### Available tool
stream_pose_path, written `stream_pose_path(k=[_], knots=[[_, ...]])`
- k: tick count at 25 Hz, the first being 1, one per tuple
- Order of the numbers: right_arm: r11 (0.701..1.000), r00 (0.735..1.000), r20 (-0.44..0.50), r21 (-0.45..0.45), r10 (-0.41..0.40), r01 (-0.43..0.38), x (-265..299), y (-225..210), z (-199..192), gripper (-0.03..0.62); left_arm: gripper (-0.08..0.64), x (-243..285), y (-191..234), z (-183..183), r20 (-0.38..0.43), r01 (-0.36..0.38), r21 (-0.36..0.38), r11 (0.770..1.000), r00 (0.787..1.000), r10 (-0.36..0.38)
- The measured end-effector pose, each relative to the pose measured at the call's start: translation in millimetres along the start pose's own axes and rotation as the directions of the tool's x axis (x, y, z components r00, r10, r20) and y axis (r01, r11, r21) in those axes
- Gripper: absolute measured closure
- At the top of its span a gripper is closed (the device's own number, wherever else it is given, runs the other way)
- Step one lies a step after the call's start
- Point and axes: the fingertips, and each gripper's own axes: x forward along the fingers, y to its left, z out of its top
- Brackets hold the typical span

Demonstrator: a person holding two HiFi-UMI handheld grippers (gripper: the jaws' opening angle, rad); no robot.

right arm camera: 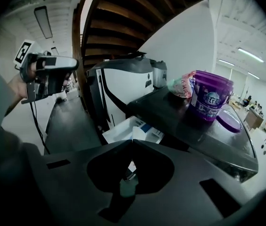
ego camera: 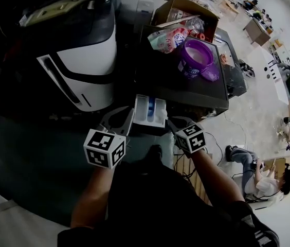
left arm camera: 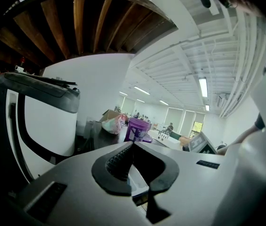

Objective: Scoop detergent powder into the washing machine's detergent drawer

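- Now the drawer (ego camera: 150, 112) stands pulled out from the front of the dark washer (ego camera: 196, 98), its white compartments open to the top, with a blue part in the middle.
- Left gripper (ego camera: 125, 120): just beside the drawer's left edge. Its own view shows the jaws clenched tip to tip with nothing between them. I cannot tell if it touches the drawer.
- Right gripper (ego camera: 175, 123): at the drawer's right side, tilted down towards it. Its jaws are pressed together at the tips. A small pale thing sits in the hollow behind the tips; I cannot tell what it is.
- Right gripper view: the drawer lies just past the closed tips, and the other gripper is up at the left in a hand.
- Purple tub (ego camera: 199, 55): on the washer top, well back from the drawer, open, with pale powder inside.
- Purple lid (ego camera: 212, 76): flat on the washer top, just beside the tub.
- Bag (ego camera: 165, 39): crumpled, behind the tub, next to a cardboard box (ego camera: 186, 8).
- White machine (ego camera: 83, 60): stands left of the washer.
- Person (ego camera: 268, 175): seated low at the far right, well apart from the washer.
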Motion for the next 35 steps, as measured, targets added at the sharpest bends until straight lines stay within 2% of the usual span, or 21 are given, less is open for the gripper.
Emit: stream_pose_path(k=[5, 7, 18, 27, 35], knots=[[0.991, 0.997, 0.044, 0.118, 0.056, -0.061, 1.4, -10.8, 5.3, 0.572, 0.552, 6.9, 2.7, 2.5, -0.008, -0.012, -0.004, 1.000, 1.000, 0.012], [0.987, 0.996, 0.053, 0.139, 0.070, -0.077, 1.8, -14.4, 7.3, 0.572, 0.552, 11.5, 2.8, 4.4, -0.011, -0.014, -0.003, 1.000, 1.000, 0.014], [0.982, 0.992, 0.081, 0.149, 0.101, -0.112, -3.6, -42.9, 21.0, 0.572, 0.552, 46.5, -2.7, 21.6, -0.027, -0.015, 0.016, 1.000, 1.000, 0.015], [0.977, 0.974, 0.196, 0.158, 0.110, -0.142, -33.3, -93.6, 67.2, 0.572, 0.552, 86.5, -8.9, 38.9, -0.034, -0.023, 0.030, 0.999, 0.999, 0.024], [0.972, 0.944, 0.304, 0.151, 0.130, -0.182, -58.5, -144.2, 109.5, 0.572, 0.552, 122.6, -14.7, 67.8, -0.011, -0.052, 0.049, 0.997, 0.999, 0.052]])
